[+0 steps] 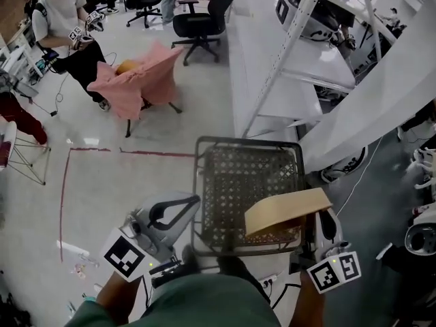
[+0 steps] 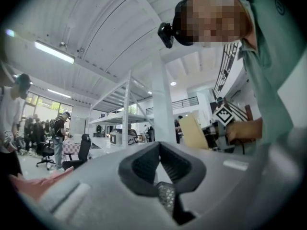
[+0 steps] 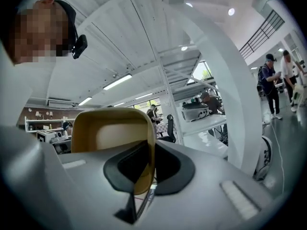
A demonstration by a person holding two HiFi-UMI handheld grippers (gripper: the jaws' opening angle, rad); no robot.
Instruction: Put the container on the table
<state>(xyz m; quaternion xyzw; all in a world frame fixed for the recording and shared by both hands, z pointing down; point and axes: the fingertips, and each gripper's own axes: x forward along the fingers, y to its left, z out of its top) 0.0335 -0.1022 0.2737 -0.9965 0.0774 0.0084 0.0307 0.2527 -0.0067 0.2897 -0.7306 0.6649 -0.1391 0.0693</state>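
Right tongs [image 3: 149, 150] pinch the tan container [image 3: 112, 126] by one wall, holding it above a wire basket [image 1: 248, 142], ready for setting down; left tongs [image 2: 159, 147] closed, empty, held aside

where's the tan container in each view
Head view: tan container lower right, overlapping the wire basket's corner.
Left gripper view: just right of centre, small.
Right gripper view: centre left, clamped in the jaws.
Shared landmark: white shelving rack.

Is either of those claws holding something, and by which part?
The right gripper pinches the tan container by one side wall, at its rim. The left gripper holds nothing.
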